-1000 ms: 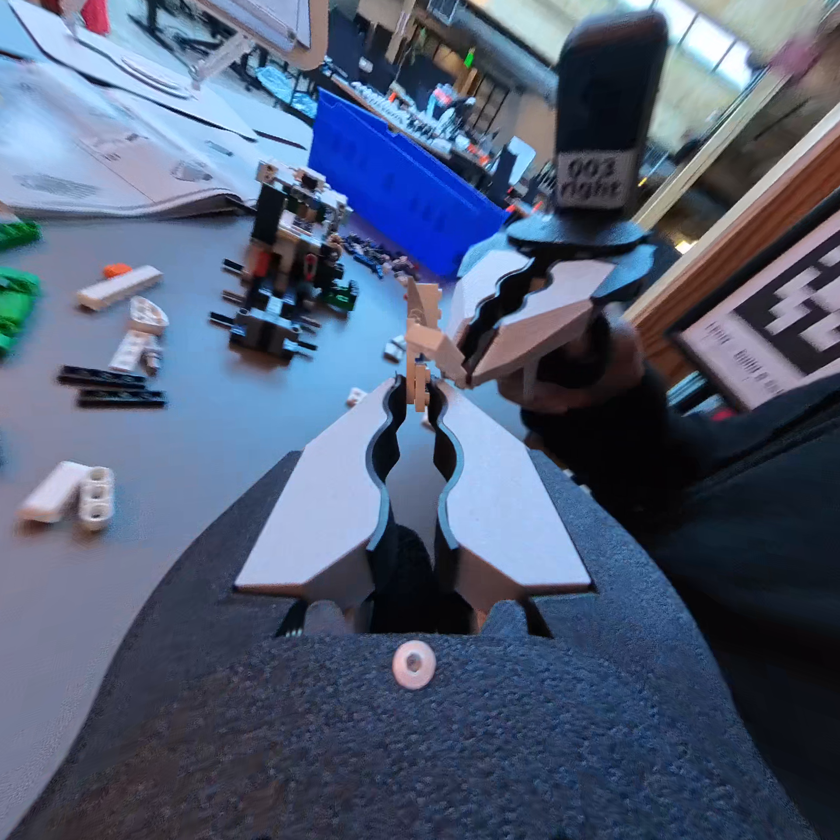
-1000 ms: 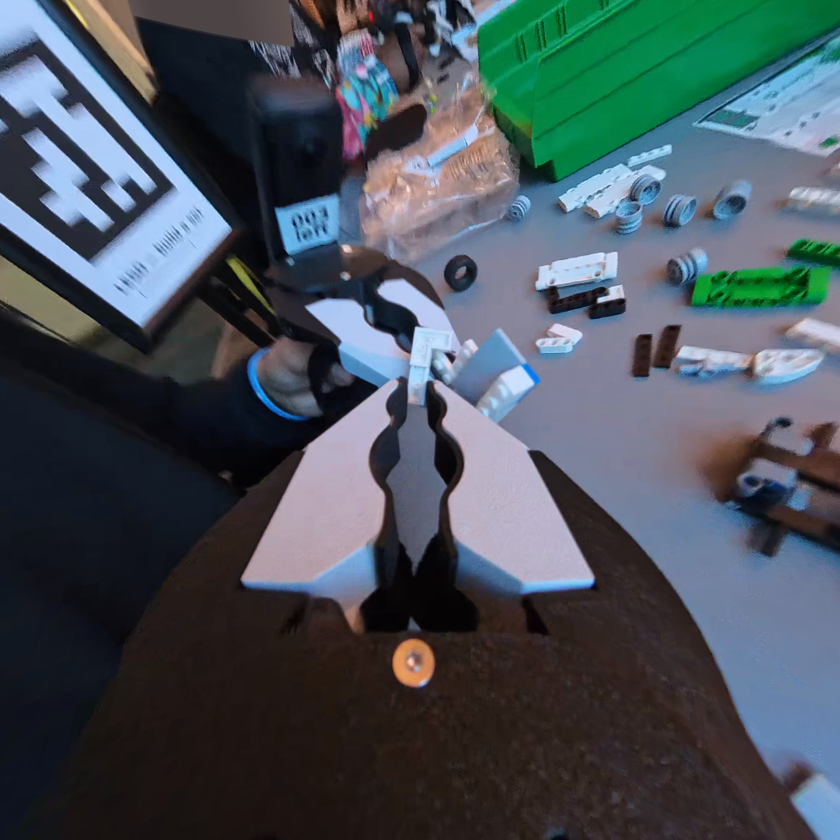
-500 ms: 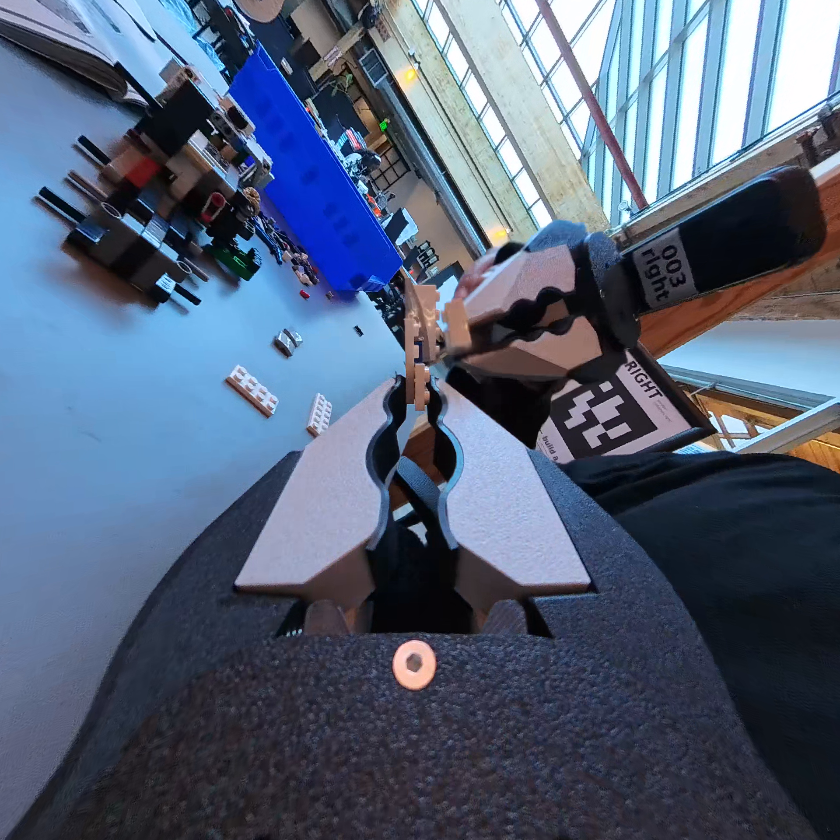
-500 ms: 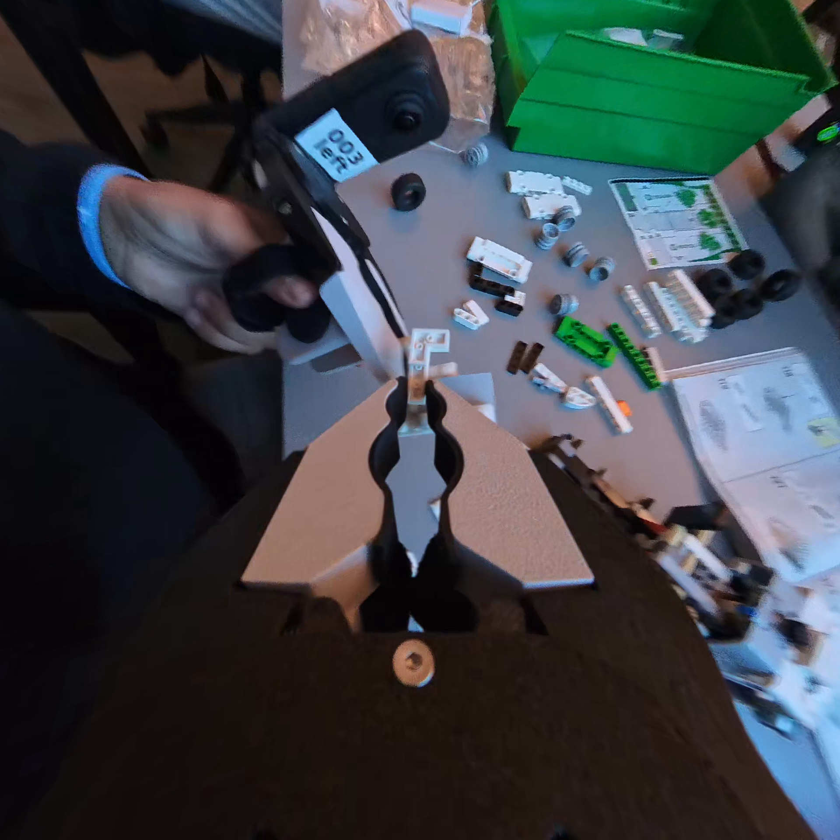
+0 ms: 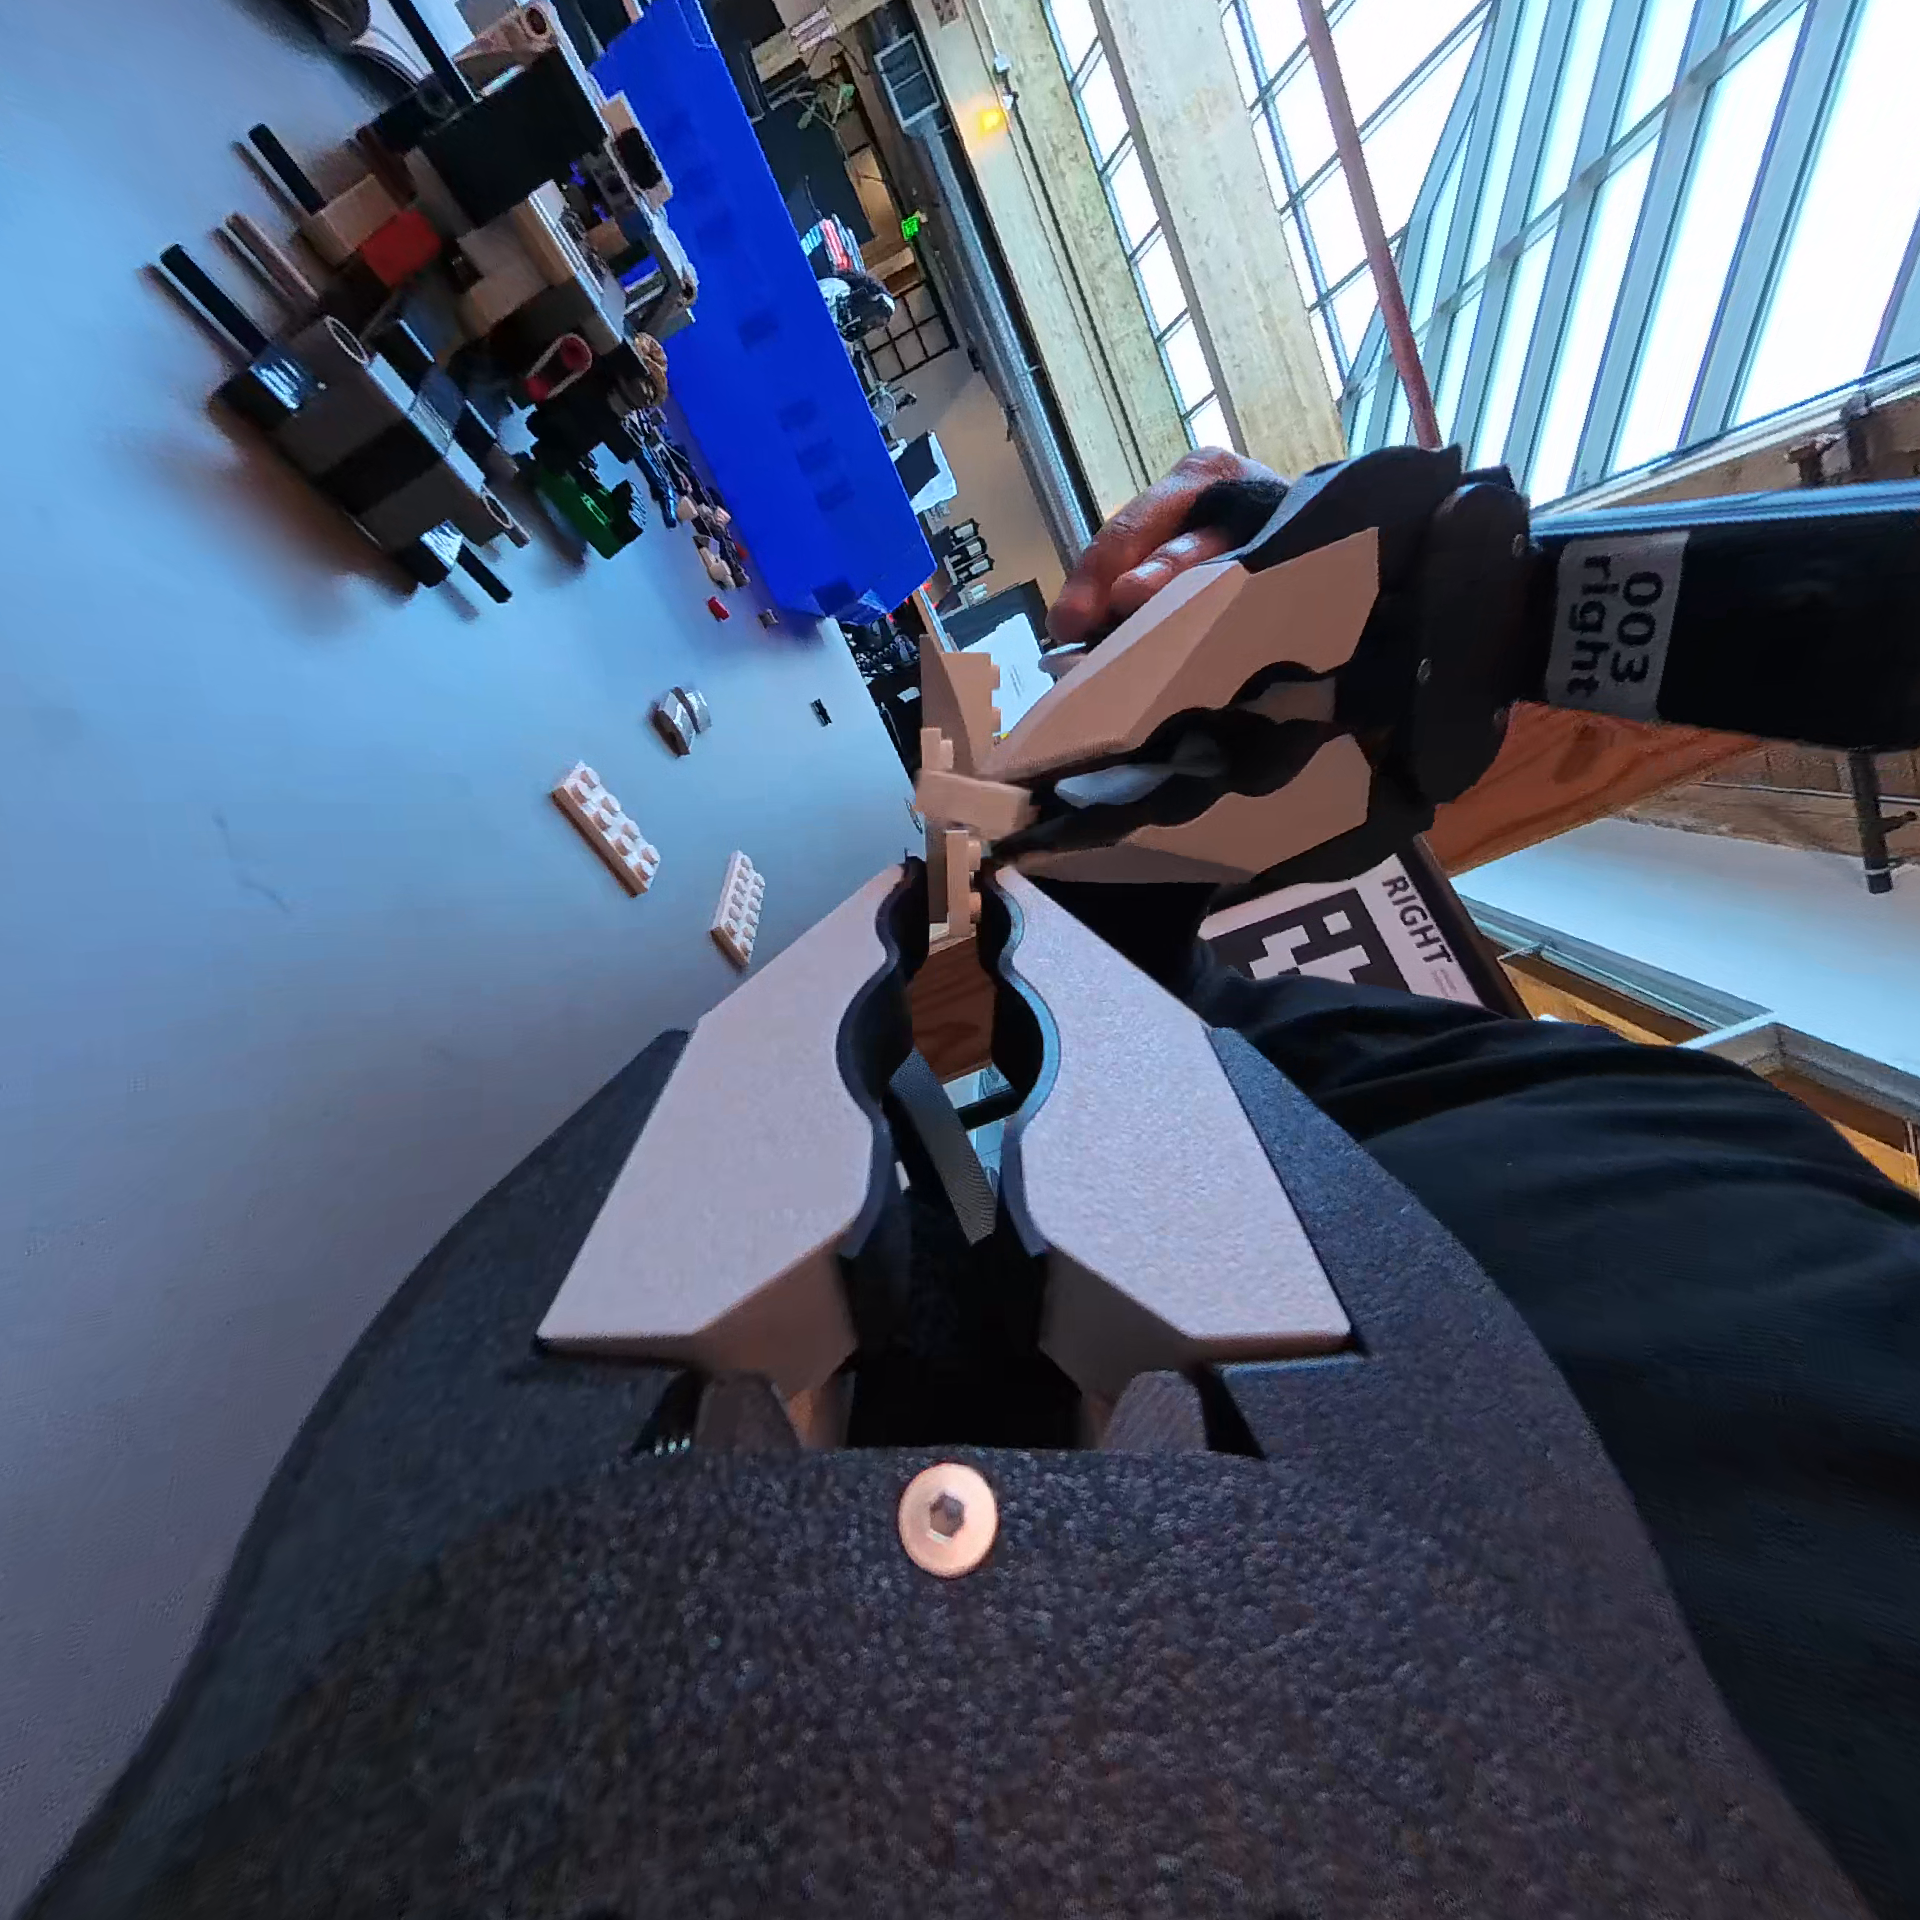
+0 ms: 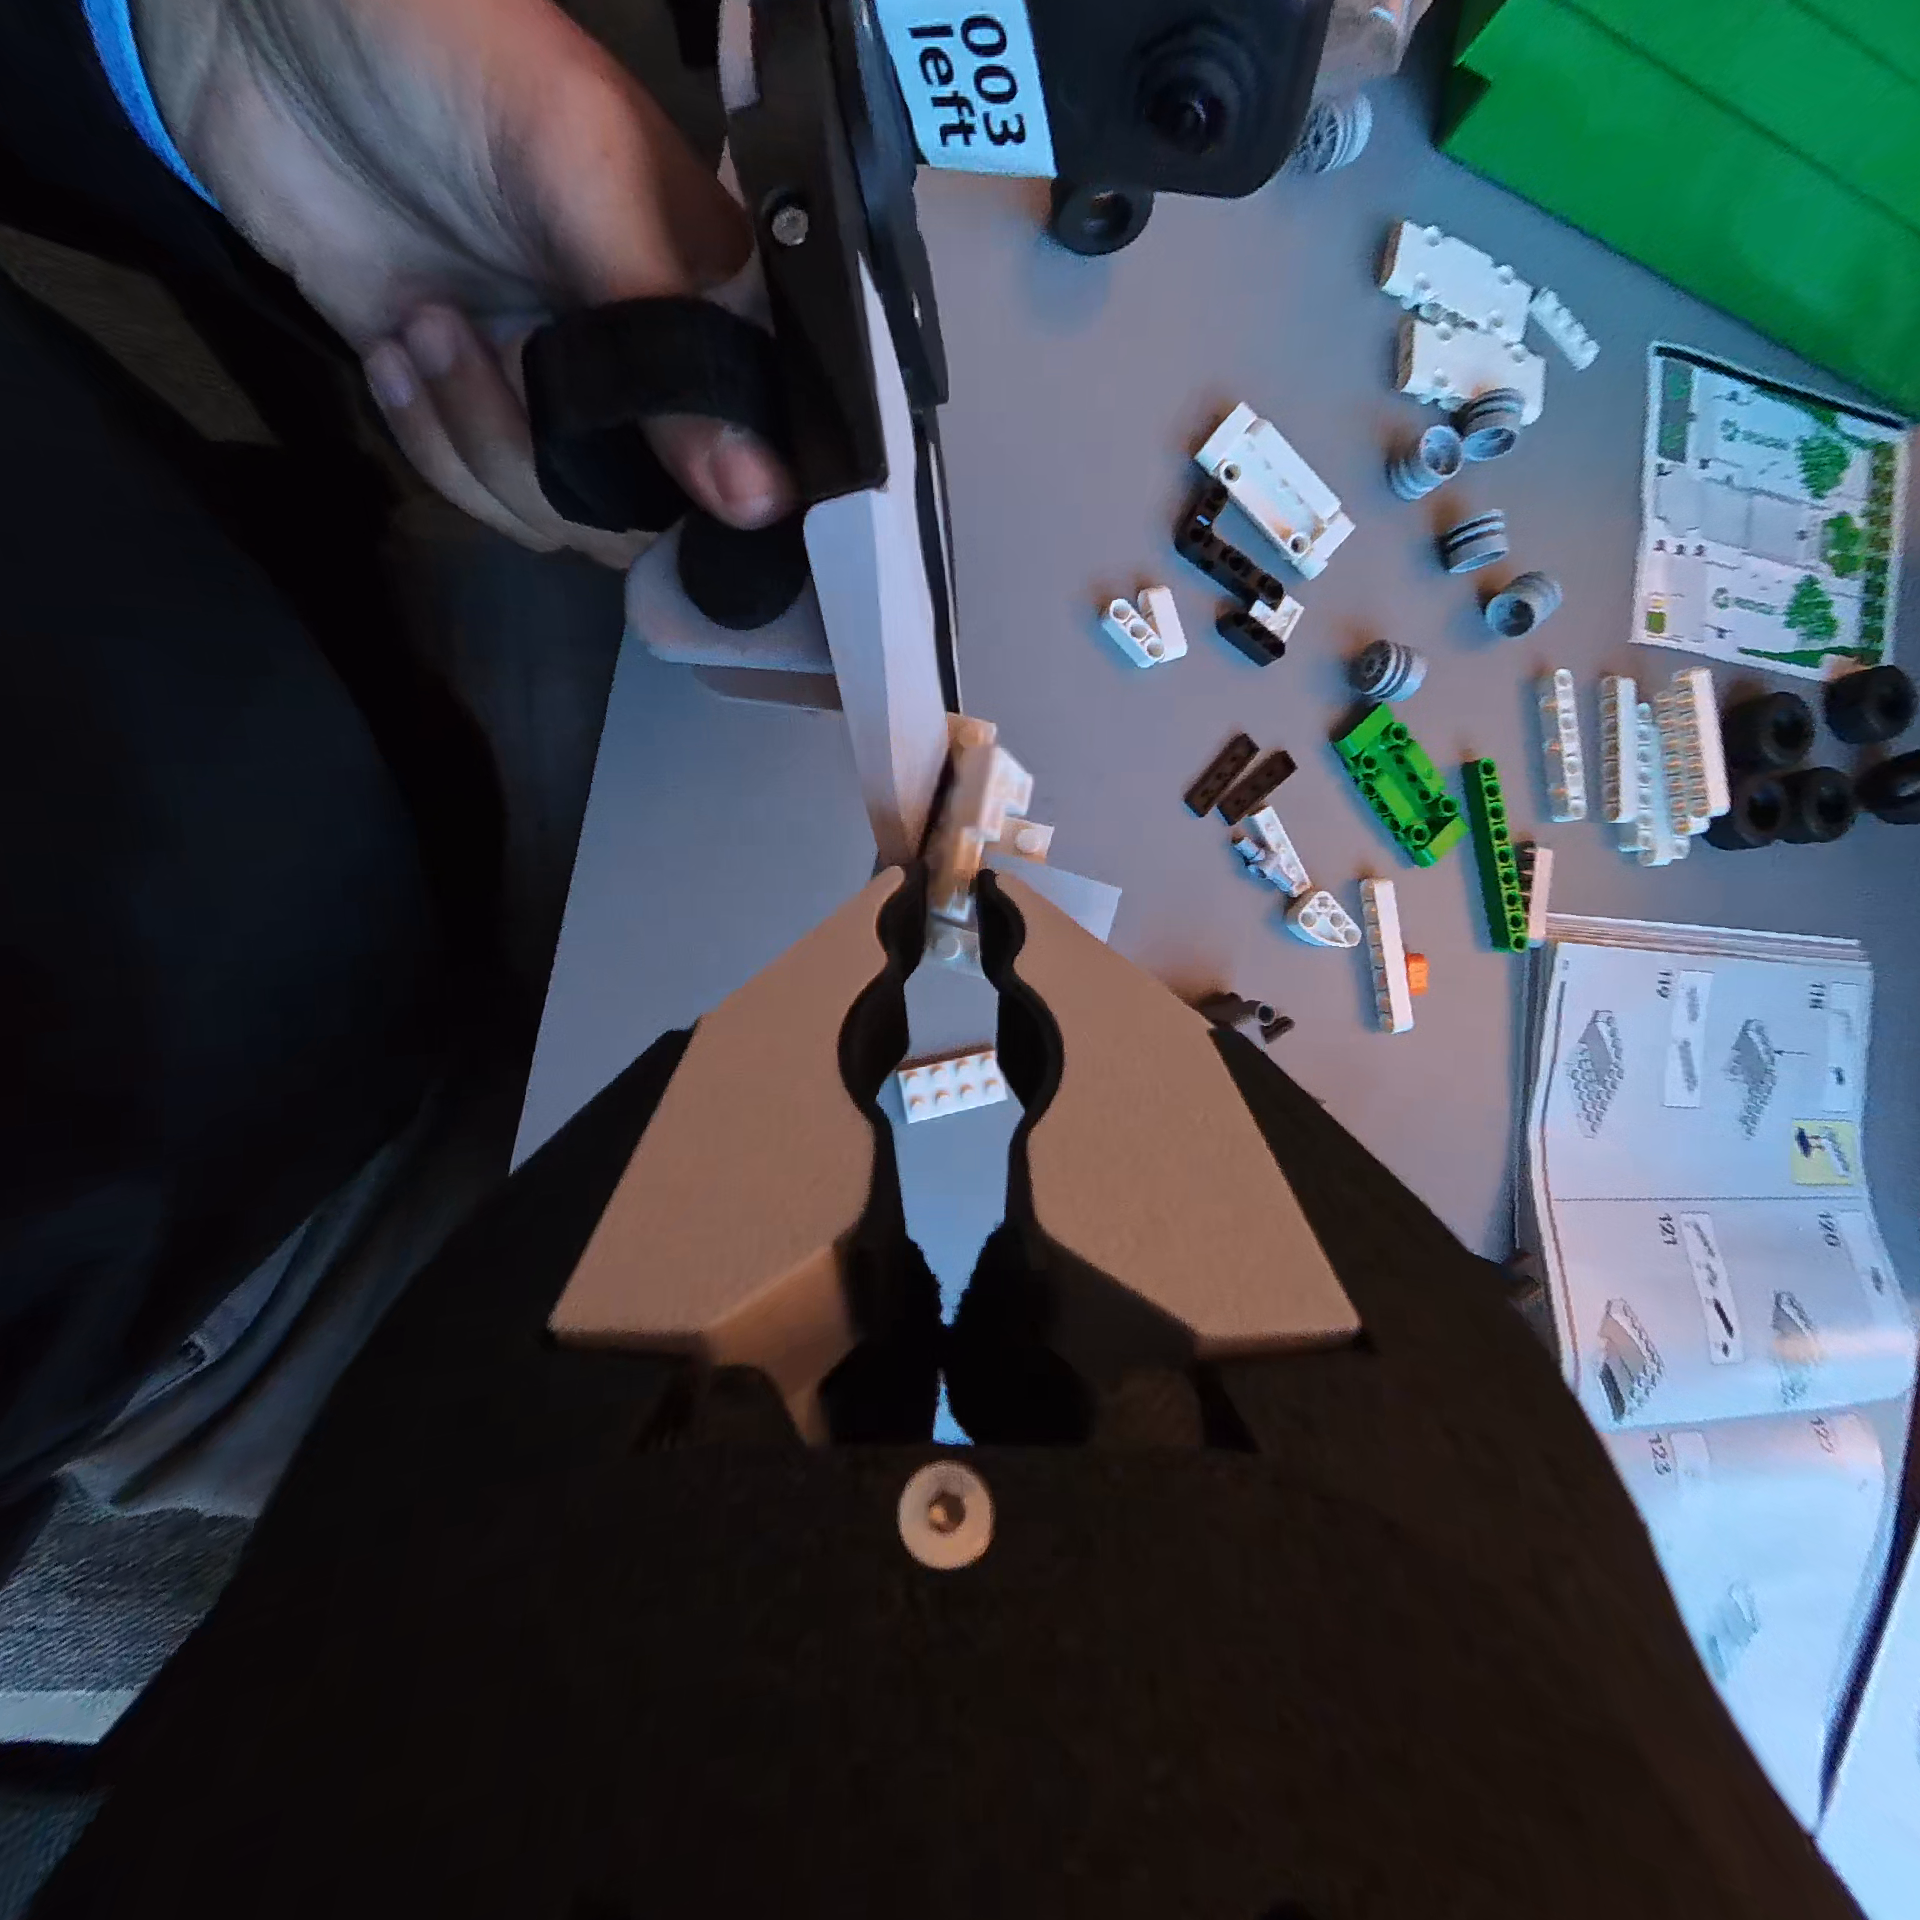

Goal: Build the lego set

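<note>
You hold both grippers raised above the grey surface, tips meeting over its near edge. Your left gripper is closed on the lower end of a small white lego assembly, and your right gripper is pinched on the same cluster from the other side. The joint looks only partly seated. If you squeeze or twist out of line, the thin plates could pop apart or slip from the narrow tips and fall past the edge. Below, a white studded plate lies loose. Farther off sit green beams, black tyres, an open instruction booklet and the partly built dark model.
</note>
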Demonstrator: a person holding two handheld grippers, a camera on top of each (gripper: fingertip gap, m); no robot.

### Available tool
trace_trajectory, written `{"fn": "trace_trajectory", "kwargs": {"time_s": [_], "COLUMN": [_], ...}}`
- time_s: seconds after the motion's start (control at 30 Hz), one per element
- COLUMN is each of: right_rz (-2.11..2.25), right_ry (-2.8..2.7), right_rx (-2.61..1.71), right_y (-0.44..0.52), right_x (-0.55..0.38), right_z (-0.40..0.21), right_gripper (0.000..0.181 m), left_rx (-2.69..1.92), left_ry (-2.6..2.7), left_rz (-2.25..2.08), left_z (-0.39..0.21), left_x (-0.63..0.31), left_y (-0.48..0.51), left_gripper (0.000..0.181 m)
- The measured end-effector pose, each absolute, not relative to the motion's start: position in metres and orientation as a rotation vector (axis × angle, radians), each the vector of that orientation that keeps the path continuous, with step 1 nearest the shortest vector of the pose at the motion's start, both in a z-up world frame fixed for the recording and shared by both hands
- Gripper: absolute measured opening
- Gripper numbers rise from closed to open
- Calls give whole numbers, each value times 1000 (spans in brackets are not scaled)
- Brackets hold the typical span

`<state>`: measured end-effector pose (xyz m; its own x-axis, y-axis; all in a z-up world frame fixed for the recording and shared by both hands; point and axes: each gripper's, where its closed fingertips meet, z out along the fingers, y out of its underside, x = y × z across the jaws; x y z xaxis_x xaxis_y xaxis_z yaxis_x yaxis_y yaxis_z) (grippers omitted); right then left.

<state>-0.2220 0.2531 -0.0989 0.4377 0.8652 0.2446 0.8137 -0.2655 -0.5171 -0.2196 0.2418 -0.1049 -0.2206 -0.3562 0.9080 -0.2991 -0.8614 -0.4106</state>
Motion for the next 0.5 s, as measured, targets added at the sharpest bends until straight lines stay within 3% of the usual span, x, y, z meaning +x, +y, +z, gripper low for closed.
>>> {"fn": "trace_trajectory", "kwargs": {"time_s": [0.3, 0.5], "right_rz": [206, 322], "right_ry": [-1417, -1248], "right_rx": [-2129, -2168], "right_y": [253, 261], "right_x": [-219, -200], "right_z": [-100, -99], "right_gripper": [10, 19], "left_rx": [-1972, -1979], "left_ry": [886, 956], "left_rz": [-2146, -1746], "left_z": [-115, -130], "left_x": [-219, -249], "left_y": [245, 283], "left_gripper": [7, 7]}}
